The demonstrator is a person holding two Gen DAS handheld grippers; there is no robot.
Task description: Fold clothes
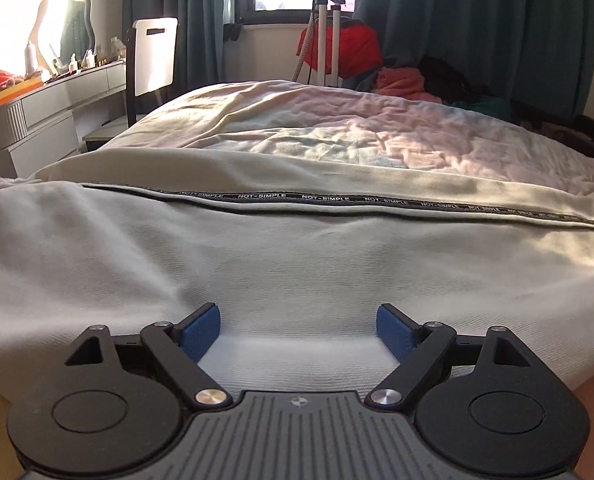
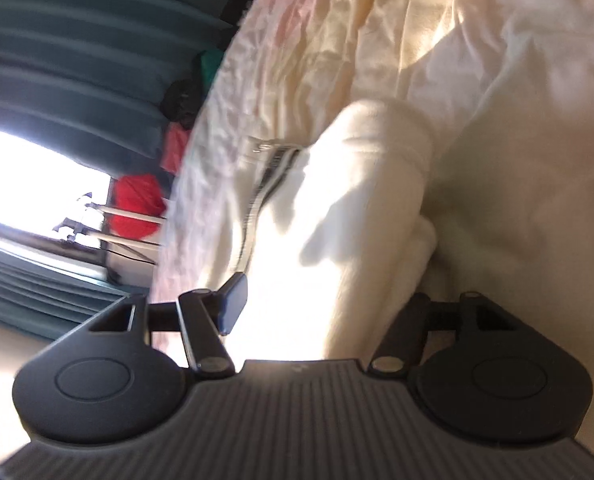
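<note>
A pale grey garment [image 1: 297, 264] with a black "NOT-SIMPLE" tape stripe [image 1: 377, 202] lies spread across the near part of the bed. My left gripper [image 1: 297, 332] hovers low over its near edge, blue pads [image 1: 201, 332] wide apart, open, nothing pinched. In the right wrist view, which is rolled sideways and blurred, a thick fold of the same cream garment [image 2: 357, 200] with its stripe [image 2: 265, 184] lies between the spread jaws of my right gripper [image 2: 325, 308]. One pad [image 2: 233, 304] stands free beside the cloth. The other finger is hidden behind the fold.
A crumpled pinkish bed cover [image 1: 337, 128] fills the bed beyond the garment. A white dresser [image 1: 49, 108] and chair [image 1: 153, 56] stand at the left. A steamer stand [image 1: 329, 20], a red bag [image 1: 357, 48] and piled clothes [image 1: 401, 80] sit by the dark curtains [image 1: 477, 20].
</note>
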